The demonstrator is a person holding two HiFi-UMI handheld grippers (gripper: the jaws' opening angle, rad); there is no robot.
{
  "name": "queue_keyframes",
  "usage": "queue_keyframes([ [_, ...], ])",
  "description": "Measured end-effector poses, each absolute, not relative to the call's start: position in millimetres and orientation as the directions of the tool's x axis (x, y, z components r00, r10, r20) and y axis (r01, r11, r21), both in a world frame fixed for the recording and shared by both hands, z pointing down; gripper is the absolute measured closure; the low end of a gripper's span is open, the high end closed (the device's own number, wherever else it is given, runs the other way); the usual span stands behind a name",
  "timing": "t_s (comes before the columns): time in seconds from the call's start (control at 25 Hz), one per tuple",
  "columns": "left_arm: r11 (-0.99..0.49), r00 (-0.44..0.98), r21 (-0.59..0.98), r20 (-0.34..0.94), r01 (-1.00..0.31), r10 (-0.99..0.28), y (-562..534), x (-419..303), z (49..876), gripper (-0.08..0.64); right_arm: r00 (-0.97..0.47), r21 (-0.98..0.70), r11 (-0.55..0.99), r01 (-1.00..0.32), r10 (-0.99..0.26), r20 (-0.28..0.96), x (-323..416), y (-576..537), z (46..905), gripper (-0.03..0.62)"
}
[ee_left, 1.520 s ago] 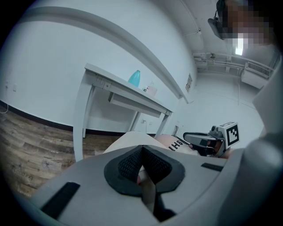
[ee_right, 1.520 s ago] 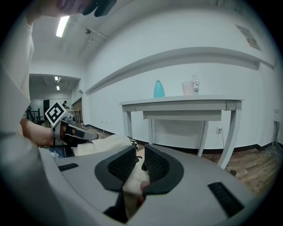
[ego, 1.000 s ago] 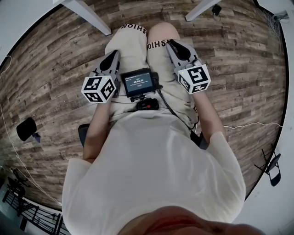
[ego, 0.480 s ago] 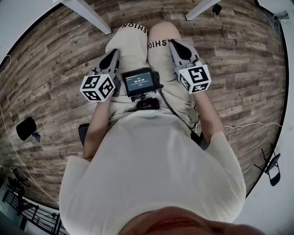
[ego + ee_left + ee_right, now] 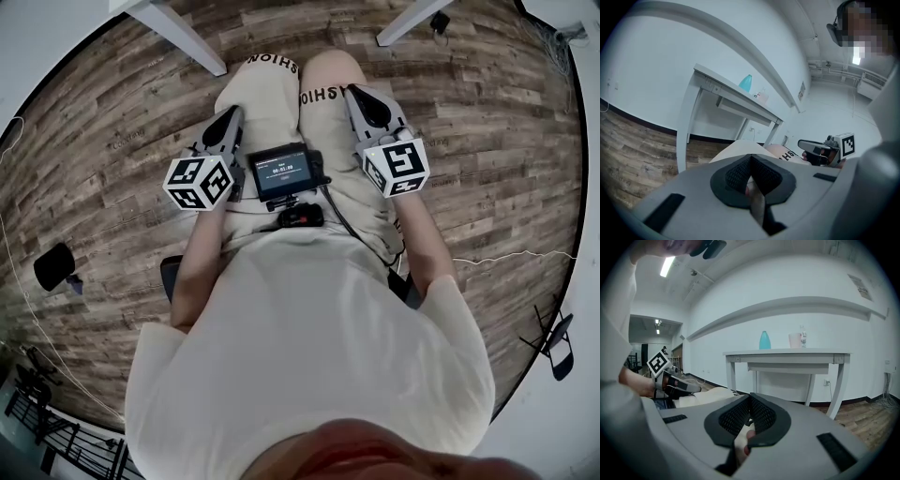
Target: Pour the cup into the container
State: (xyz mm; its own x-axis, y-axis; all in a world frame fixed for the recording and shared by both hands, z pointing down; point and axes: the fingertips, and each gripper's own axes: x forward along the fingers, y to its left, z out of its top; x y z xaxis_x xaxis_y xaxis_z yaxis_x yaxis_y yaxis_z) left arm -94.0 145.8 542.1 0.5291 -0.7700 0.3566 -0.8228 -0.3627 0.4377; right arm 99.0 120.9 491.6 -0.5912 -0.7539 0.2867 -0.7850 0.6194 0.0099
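Far off on a white table (image 5: pixel 787 354) stand a teal cup (image 5: pixel 764 340) and a pale container (image 5: pixel 794 340); the left gripper view shows the same teal cup (image 5: pixel 746 83) and container (image 5: pixel 761 96). Both grippers hang over the seated person's lap, well short of the table. My left gripper (image 5: pixel 231 116) is shut with nothing in it, its pads meeting at the tip (image 5: pixel 751 161). My right gripper (image 5: pixel 359 96) is shut and empty too, seen up close (image 5: pixel 750 401). Each gripper view shows the other gripper: the right gripper (image 5: pixel 811 149) and the left gripper (image 5: pixel 679 385).
A small clear bottle (image 5: pixel 802 337) stands beside the container. White table legs (image 5: pixel 178 33) rise from the wooden floor (image 5: pixel 487 122) ahead of the knees. A small screen device (image 5: pixel 284 171) hangs at the person's chest between the grippers. Cables (image 5: pixel 516 255) lie on the floor.
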Motion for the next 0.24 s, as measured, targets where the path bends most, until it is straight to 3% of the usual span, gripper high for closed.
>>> queue_keyframes([
  [0.24, -0.371, 0.523, 0.414, 0.355, -0.831, -0.775, 145.7, -92.0, 542.4, 0.549, -0.594, 0.043, 0.625, -0.779, -0.759, 0.268, 95.4, 120.4, 486.0, 0.598],
])
